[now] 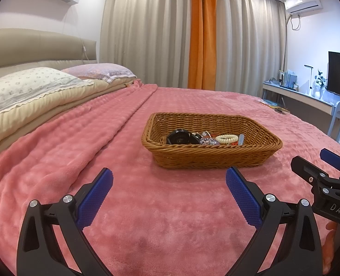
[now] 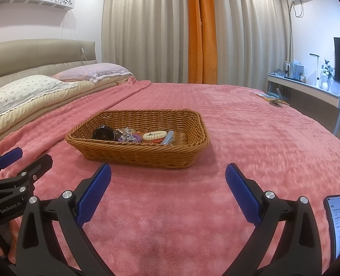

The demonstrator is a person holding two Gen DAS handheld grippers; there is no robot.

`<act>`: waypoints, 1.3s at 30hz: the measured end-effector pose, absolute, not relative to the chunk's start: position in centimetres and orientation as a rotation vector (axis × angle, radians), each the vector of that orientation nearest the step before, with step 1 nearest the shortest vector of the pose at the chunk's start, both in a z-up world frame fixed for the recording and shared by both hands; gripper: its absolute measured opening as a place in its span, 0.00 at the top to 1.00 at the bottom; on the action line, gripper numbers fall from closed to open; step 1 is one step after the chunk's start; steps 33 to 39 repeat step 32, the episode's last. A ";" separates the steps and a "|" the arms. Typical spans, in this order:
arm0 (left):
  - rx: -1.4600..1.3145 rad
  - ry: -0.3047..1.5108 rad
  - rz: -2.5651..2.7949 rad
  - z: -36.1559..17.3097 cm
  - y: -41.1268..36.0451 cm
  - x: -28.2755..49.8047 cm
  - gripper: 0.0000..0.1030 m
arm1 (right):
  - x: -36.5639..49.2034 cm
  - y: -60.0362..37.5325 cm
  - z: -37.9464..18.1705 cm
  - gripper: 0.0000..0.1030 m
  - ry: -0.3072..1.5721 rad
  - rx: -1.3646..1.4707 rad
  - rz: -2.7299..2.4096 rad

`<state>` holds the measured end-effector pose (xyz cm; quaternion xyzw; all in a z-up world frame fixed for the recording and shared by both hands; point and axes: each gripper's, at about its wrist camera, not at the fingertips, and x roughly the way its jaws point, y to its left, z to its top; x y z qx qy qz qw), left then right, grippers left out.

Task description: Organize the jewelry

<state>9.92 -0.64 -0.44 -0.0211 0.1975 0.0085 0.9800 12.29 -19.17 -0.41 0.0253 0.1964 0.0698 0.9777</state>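
two claws hover low over the pink bed (image 1: 170, 218), both aimed at the basket (image 1: 216, 158) in the middle of the blanket. left claw (image 1: 169, 196) has its pads spread wide, holding nothing; right claw (image 2: 168, 194) is the same, wide and empty. the jewelry (image 2: 135, 135) lies heaped inside the basket: a black round piece (image 2: 103, 133), a purple coil (image 2: 133, 139), a cream bead bracelet (image 2: 155, 135). no loose piece shows on the blanket. this fits either a job wound up with everything gathered, or a sort within the basket about to happen; i can't say which.
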 end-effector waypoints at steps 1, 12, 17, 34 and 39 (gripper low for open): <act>-0.042 0.398 0.017 -0.4 -0.6 9.9 0.07 | 12.3 -19.2 -0.4 0.08 0.396 0.051 0.141; -0.042 0.397 0.017 -0.4 -0.6 10.0 0.07 | 12.3 -19.2 -0.4 0.08 0.396 0.051 0.140; -0.037 0.395 0.019 -0.6 -0.7 9.7 0.07 | 12.3 -19.2 -0.4 0.08 0.397 0.052 0.141; -0.043 0.396 0.009 -0.4 -0.3 9.2 0.07 | 12.3 -19.1 -0.4 0.08 0.397 0.051 0.140; -0.043 0.396 0.009 -0.4 -0.3 9.2 0.07 | 12.3 -19.1 -0.4 0.08 0.397 0.051 0.140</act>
